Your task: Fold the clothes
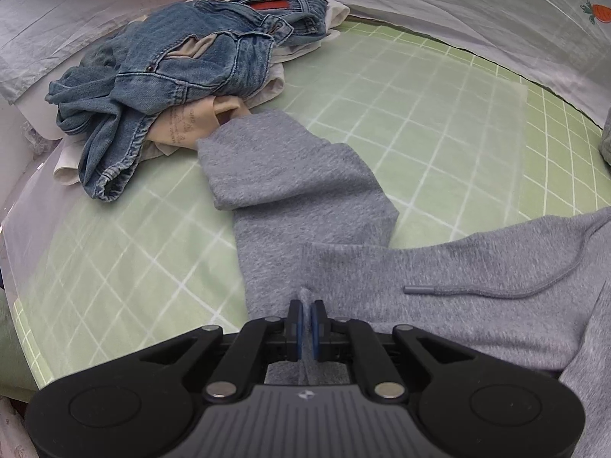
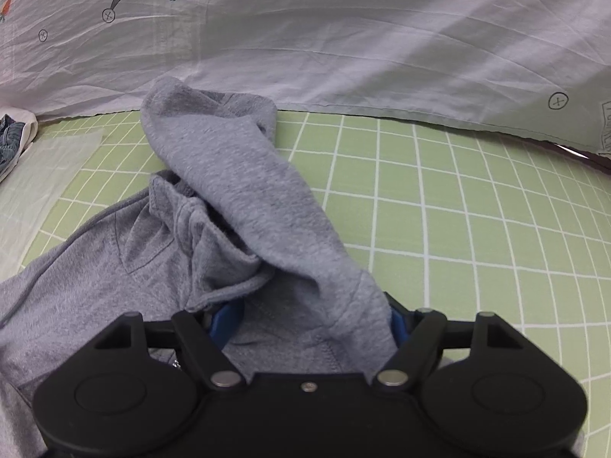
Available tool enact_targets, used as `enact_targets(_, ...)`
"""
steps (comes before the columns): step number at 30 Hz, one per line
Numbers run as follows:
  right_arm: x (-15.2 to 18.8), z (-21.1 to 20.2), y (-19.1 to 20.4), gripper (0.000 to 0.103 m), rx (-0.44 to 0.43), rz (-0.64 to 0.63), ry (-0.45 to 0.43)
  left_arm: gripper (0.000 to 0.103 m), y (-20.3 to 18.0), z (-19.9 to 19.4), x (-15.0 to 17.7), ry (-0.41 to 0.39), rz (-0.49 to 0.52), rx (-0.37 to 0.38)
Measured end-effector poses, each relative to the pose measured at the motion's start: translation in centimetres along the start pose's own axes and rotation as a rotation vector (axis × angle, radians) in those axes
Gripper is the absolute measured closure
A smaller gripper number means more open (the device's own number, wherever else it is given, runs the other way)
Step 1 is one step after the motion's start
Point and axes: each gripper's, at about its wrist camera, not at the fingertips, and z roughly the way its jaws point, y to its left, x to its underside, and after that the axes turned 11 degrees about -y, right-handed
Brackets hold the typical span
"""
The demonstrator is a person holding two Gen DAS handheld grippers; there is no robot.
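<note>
Grey hoodie (image 1: 439,286) near denim pile (image 1: 160,87)

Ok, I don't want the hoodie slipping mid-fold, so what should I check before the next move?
1. Left gripper pinching the grey hoodie: ok, pads shut on a ridge of fabric.
2. Right gripper gripping: not ok, jaws wide, sleeve only draped between them.
3. Left sleeve flat: ok, though bent.
4. Drawstring clear of grippers: ok.
5. Jeans pile clear of the hoodie: not ok, cuff touches it.
6. Green grid mat free to the right: ok.
</note>
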Motion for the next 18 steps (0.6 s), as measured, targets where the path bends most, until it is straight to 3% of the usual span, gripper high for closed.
enact_targets(2,-0.6,-0.8,-0.3,0.026,0.0,0.011,-0.024,0.076,-0.1,-0.3,-0.5,-0.001,-0.029,0.01)
enact_targets(4,-1.2,-1.6,-0.5,0.023,0.001,0.018,-0.051,0.039,-0.3,-0.6,-1.1,-0.008,-0.075,0.023)
enact_targets(6,-1.8,-2.5,-0.7,0.022,0.003,0.026,-0.078,0.025,-1.1,-0.9,-1.6,-0.03,-0.105,0.033)
enact_targets(13,-3.9,-2.2,1.2,0.022,-0.046,-0.033,-0.124,0.017,-6.8,-0.1,-0.7,-0.006,-0.074,0.106)
enact_targets(15,-4.6,-2.2,2.0,0.022,-0.056,-0.061,-0.126,0.017,-8.2,0.9,0.2,0.025,-0.079,0.114)
enact_targets(18,-5.1,-3.0,2.9,0.022,-0.046,-0.116,-0.125,0.011,-9.8,0.7,1.5,-0.013,-0.049,0.084)
